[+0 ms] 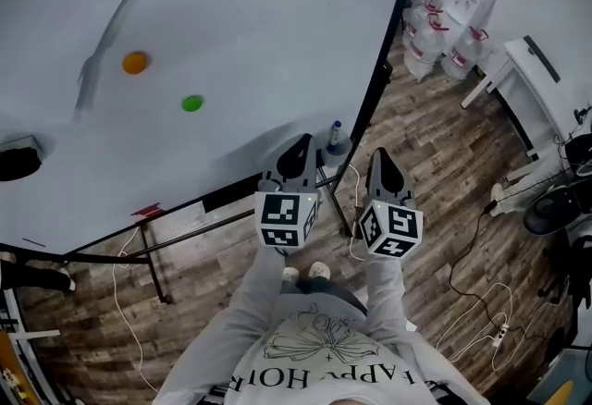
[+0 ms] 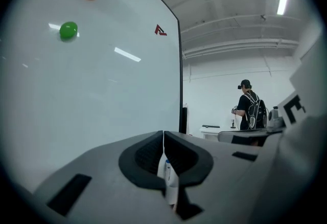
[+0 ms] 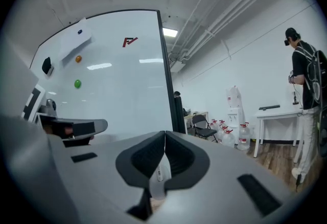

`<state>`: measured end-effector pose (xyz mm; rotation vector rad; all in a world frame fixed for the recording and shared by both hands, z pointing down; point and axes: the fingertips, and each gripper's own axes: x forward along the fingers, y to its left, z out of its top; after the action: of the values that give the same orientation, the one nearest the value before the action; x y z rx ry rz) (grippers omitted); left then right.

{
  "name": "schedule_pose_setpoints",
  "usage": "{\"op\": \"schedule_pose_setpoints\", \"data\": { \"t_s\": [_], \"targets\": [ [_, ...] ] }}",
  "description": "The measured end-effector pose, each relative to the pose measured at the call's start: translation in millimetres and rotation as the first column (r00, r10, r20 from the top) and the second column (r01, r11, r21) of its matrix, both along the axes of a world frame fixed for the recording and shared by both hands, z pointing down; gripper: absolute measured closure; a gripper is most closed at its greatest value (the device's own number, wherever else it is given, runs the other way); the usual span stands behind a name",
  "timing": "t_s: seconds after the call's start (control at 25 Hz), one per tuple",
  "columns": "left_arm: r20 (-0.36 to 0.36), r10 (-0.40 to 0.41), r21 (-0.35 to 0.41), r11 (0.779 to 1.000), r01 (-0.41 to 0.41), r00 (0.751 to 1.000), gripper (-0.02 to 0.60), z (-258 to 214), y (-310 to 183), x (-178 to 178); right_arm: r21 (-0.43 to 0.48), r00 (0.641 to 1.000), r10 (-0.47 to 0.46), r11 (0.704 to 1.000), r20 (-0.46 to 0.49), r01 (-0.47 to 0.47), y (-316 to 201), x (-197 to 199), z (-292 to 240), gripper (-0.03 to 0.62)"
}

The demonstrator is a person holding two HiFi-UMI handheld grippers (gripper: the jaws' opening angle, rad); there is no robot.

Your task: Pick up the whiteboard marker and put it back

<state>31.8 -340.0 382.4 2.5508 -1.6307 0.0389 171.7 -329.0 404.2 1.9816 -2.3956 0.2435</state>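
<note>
Two grippers are hovering level before the board, the left gripper (image 2: 163, 134) and the right gripper (image 3: 164, 134), both with jaws pressed together on nothing. Just beyond and between them, the blue-capped whiteboard marker (image 1: 334, 128) is standing upright in a grey holder (image 1: 336, 153) beside the whiteboard (image 1: 231, 42) frame. One gripper probably needs opening first, then lining up squarely so its pads are closing on the barrel rather than the cap.

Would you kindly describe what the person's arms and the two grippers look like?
The left sleeve and right sleeve are light grey. The left gripper and right gripper each have black, tapering tongs on a grey body, and each carries a cube with black-and-white square markers: the left cube and the right cube.
</note>
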Motion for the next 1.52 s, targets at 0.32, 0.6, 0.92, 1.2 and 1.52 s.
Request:
{"op": "schedule_pose_setpoints", "data": {
  "t_s": [0.32, 0.6, 0.92, 1.2, 1.52],
  "targets": [
    [0.012, -0.038, 0.042, 0.998, 0.037, 0.999, 0.574, -18, 21, -22, 0.030, 1.000, 0.012, 0.999, 0.016, -0.012, 13, -12, -15, 0.591],
    [0.016, -0.042, 0.048, 0.998, 0.042, 0.999, 0.574, -21, 27, -31, 0.033, 1.000, 0.016, 0.999, 0.011, -0.017, 20, -19, -18, 0.591],
    [0.017, -0.040, 0.050, 0.998, 0.039, 0.999, 0.574, -22, 31, -33, 0.035, 1.000, 0.020, 0.999, 0.006, -0.020, 26, -23, -19, 0.591],
    [0.019, -0.039, 0.049, 0.998, 0.038, 0.999, 0.574, -22, 30, -36, 0.028, 1.000, 0.026, 0.999, 0.004, -0.026, 26, -25, -17, 0.591],
    [0.024, -0.028, 0.044, 0.999, 0.027, 0.999, 0.574, -20, 27, -33, 0.021, 1.000, 0.025, 0.999, 0.000, -0.025, 24, -25, -14, 0.591]
  ]
}}
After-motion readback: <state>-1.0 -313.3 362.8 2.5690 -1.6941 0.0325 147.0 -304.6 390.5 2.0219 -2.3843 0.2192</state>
